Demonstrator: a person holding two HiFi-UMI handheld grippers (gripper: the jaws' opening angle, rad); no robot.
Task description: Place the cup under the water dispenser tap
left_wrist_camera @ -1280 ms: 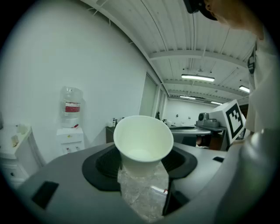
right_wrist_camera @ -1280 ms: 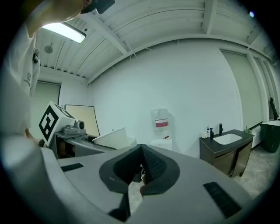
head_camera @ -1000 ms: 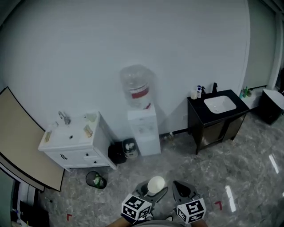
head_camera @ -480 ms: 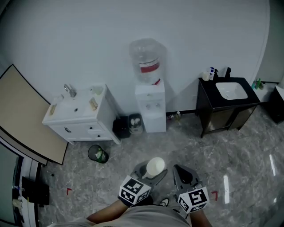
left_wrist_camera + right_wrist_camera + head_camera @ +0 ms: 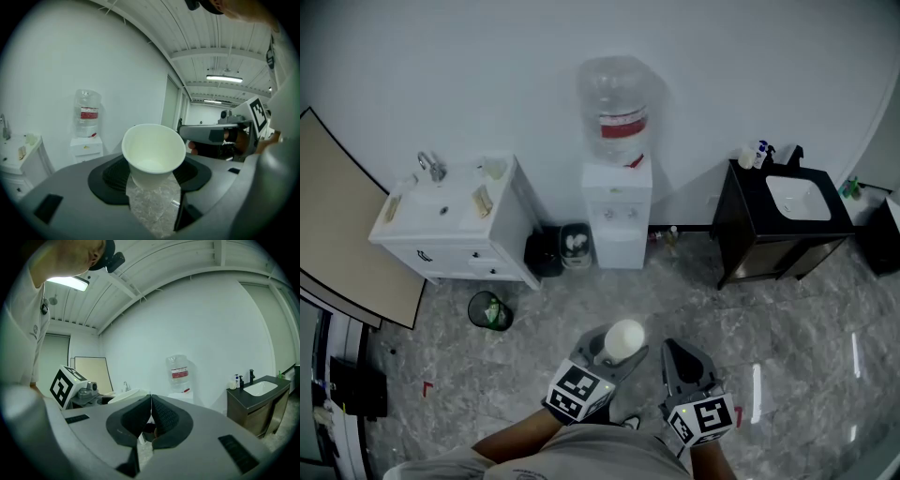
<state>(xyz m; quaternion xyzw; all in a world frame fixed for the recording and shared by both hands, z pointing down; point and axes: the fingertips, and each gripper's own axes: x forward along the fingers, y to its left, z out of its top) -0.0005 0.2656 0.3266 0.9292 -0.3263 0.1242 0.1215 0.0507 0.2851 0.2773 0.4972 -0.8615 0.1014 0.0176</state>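
A white paper cup (image 5: 623,337) (image 5: 153,157) stands upright between the jaws of my left gripper (image 5: 614,349) (image 5: 152,173), which is shut on it low in the head view. The cup looks empty inside. My right gripper (image 5: 682,361) (image 5: 150,420) is beside it to the right, shut with nothing held. The white water dispenser (image 5: 617,211) (image 5: 86,140) (image 5: 179,380) with its clear bottle stands against the far wall, well ahead of both grippers. Its taps are too small to make out.
A white sink cabinet (image 5: 450,230) stands left of the dispenser, a black one (image 5: 783,225) to the right. A dark bin (image 5: 562,248) sits beside the dispenser and a small green wastebasket (image 5: 489,311) on the marble floor. A beige board (image 5: 342,234) leans at far left.
The whole scene has shifted in the head view: the dispenser and cabinets sit higher and more central, and both grippers have advanced across the floor with the cup still held.
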